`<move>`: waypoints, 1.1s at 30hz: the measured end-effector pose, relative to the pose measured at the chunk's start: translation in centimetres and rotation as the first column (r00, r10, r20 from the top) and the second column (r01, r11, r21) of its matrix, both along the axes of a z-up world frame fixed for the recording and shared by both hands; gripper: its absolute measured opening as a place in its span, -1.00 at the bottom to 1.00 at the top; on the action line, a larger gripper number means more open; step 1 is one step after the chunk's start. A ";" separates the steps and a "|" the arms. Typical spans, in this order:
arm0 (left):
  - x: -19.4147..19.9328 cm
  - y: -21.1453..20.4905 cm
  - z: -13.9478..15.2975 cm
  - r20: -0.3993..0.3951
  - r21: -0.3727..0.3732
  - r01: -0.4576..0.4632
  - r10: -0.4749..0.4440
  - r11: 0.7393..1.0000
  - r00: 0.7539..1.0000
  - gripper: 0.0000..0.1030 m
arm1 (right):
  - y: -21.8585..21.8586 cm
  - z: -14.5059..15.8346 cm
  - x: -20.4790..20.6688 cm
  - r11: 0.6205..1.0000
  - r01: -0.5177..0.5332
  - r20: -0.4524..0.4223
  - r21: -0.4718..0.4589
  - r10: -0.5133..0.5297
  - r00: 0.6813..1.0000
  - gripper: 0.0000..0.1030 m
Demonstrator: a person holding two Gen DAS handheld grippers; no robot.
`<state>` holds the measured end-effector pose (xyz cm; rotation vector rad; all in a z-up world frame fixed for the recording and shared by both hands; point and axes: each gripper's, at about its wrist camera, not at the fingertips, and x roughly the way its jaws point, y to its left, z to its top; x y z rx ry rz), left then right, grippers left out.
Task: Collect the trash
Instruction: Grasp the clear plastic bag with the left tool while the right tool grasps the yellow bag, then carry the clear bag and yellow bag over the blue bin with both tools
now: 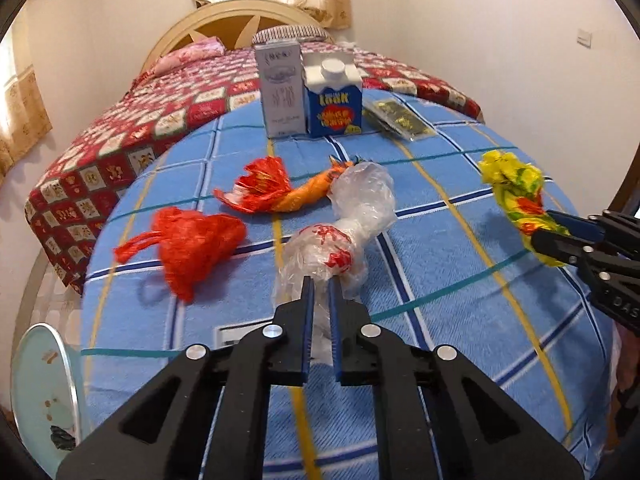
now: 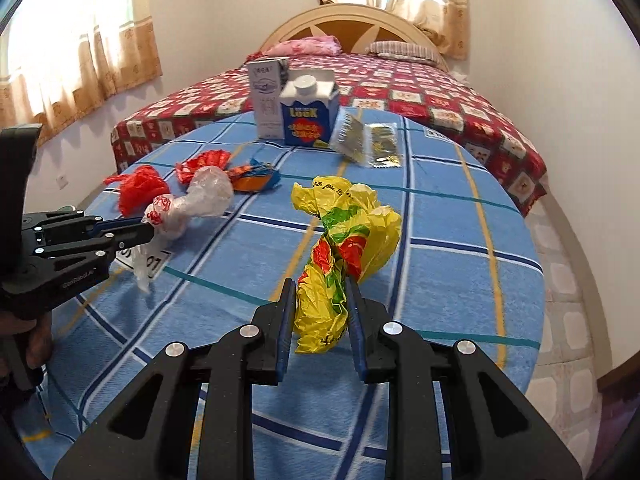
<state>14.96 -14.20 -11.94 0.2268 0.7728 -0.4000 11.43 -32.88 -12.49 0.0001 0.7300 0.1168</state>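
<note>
The left gripper, angled downward, is clamped on the clear plastic bag at the worktop's centre. A red net bag lies at nine o'clock from it, near the worktop's edge. The right gripper, at three o'clock, is closed around the yellow plastic bag; bare cloth lies beyond. Two cartons stand at twelve o'clock, before the bed.

Two close wrist views, shared table.

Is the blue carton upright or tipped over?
Upright: the blue carton stands on its base on the checked cloth, white cap on top.
</note>
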 end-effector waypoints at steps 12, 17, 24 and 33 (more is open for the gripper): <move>-3.6 8.4 3.3 0.096 -0.017 -0.153 0.154 0.988 0.983 -0.86 | 6.0 1.2 0.3 0.990 -0.143 0.053 -0.005 0.143 0.988 -0.51; -4.1 11.7 3.5 0.105 -0.022 -0.227 0.228 0.974 0.968 -0.86 | 9.4 1.4 1.6 0.979 -0.203 0.067 -0.004 0.203 0.977 -0.51; -4.3 15.1 3.9 0.127 -0.034 -0.310 0.312 0.950 0.942 -0.86 | 13.4 2.3 2.8 0.958 -0.287 0.107 -0.004 0.286 0.952 -0.51; -4.6 18.6 4.2 0.138 -0.036 -0.377 0.378 0.926 0.915 -0.86 | 18.1 2.8 4.0 0.928 -0.371 0.125 -0.030 0.372 0.920 -0.51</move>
